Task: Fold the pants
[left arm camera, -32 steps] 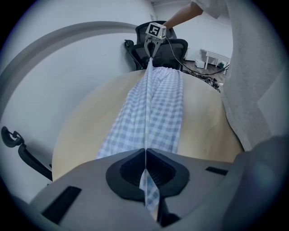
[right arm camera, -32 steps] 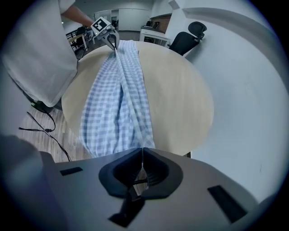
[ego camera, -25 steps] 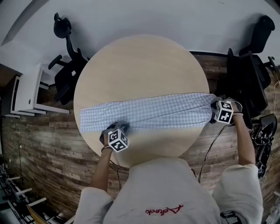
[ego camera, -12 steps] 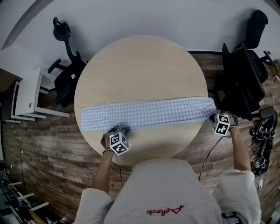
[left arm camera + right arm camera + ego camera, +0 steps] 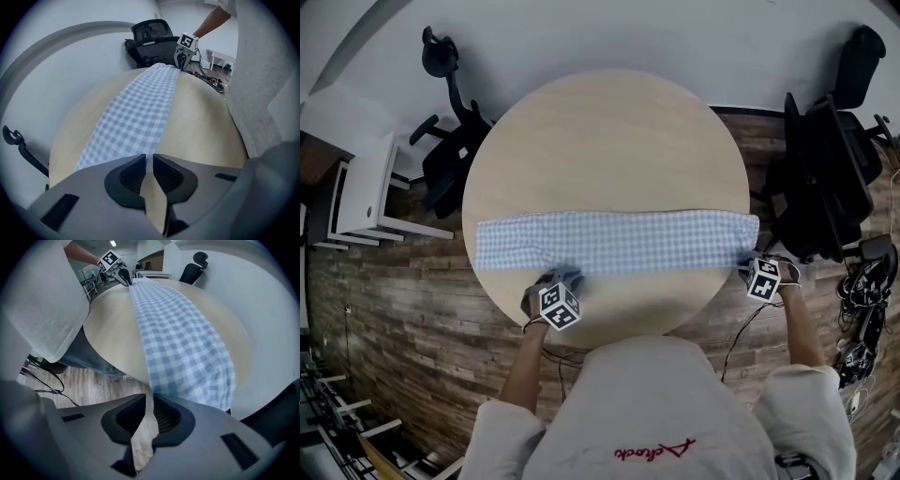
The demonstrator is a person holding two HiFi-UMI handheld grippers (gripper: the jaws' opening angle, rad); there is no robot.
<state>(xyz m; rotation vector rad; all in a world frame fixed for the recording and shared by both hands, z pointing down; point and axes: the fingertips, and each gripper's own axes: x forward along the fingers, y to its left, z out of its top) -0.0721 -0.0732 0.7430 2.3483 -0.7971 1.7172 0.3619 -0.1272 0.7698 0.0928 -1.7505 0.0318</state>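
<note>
Pants [image 5: 609,242] straightened on table [image 5: 600,141] | left hand-held gripper [image 5: 150,164], right hand-held gripper [image 5: 151,401] pinch them, right loosening | plank floor [image 5: 394,300]

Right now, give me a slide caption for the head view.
The left gripper and right gripper pinch the near edge of blue checked pants stretched across a round table.

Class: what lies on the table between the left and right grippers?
The checked pants, one long strip across the round table, run from left gripper to right gripper, as the head view shows.

Blue-white checked pants [image 5: 619,242], beige table [image 5: 600,141]
</note>
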